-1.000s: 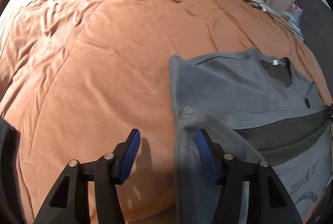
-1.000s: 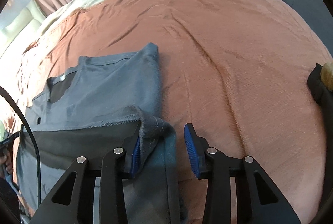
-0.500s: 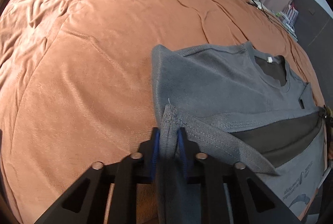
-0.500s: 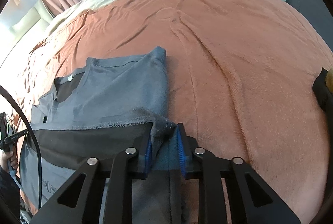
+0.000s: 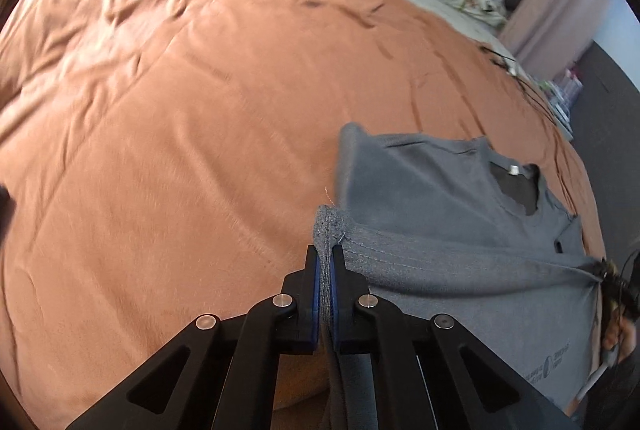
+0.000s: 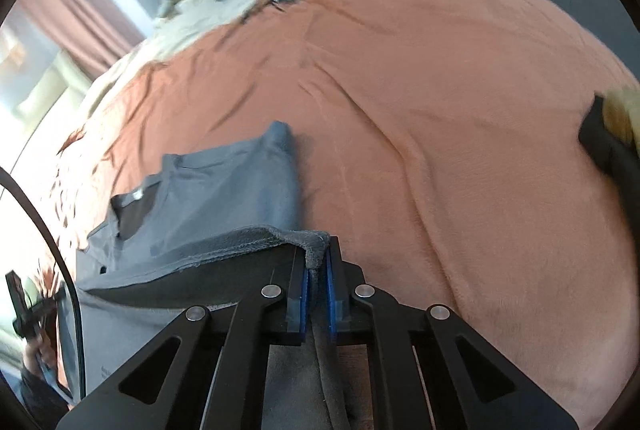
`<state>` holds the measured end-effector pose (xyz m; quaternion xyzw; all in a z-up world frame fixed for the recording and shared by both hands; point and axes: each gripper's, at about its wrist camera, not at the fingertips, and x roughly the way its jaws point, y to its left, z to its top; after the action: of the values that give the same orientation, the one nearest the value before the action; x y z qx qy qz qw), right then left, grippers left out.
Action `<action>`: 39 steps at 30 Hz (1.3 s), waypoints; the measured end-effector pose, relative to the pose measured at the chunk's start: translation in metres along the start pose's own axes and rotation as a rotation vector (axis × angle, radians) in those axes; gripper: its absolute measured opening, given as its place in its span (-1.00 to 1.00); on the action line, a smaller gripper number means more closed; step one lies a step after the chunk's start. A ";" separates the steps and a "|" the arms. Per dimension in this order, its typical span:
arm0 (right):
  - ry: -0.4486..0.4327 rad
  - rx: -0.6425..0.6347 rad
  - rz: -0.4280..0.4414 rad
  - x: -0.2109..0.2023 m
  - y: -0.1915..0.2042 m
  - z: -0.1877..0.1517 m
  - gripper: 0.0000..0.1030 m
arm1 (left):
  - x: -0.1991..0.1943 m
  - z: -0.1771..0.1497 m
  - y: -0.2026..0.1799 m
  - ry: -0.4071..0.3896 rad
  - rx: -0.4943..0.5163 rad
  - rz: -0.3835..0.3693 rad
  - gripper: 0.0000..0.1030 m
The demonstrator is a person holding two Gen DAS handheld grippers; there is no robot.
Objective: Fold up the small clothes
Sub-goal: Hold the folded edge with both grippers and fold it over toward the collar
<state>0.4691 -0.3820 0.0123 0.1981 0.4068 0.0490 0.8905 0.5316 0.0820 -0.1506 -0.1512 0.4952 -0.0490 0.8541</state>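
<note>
Left gripper (image 5: 326,270) and right gripper (image 6: 318,270) each pinch a near hem corner of the grey T-shirt (image 5: 432,190). Its collar lies far ahead — the long axis runs away from both.

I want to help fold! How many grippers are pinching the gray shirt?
2. The left gripper pinches one hem corner of the gray shirt; the right gripper pinches the other.
</note>
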 end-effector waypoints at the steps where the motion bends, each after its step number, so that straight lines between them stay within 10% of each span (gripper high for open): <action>1: 0.006 -0.006 0.005 0.002 0.001 -0.001 -0.92 | 0.003 -0.001 0.001 0.013 -0.005 0.003 -0.92; 5: 0.022 -0.005 0.074 -0.003 0.003 0.001 -0.82 | 0.007 -0.005 -0.002 0.025 0.011 0.002 -0.92; 10: -0.042 -0.009 0.155 -0.025 -0.003 0.007 0.18 | 0.010 -0.003 -0.001 0.031 0.005 -0.004 -0.92; 20: 0.032 -0.195 0.006 -0.010 0.008 -0.008 0.21 | 0.005 -0.005 0.000 -0.003 0.004 -0.013 -0.92; 25: 0.065 -0.250 -0.032 0.014 0.020 0.000 -0.09 | 0.001 -0.005 0.000 -0.019 0.010 -0.020 -0.92; 30: 0.049 -0.284 -0.045 0.024 0.032 0.012 -0.91 | -0.002 -0.004 0.000 -0.031 0.012 -0.024 -0.92; 39: -0.103 -0.228 -0.034 -0.024 0.023 -0.004 -0.99 | -0.036 -0.003 0.003 -0.125 -0.015 -0.059 -0.94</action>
<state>0.4521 -0.3658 0.0354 0.0909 0.3557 0.0696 0.9276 0.5106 0.0923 -0.1231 -0.1747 0.4367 -0.0609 0.8804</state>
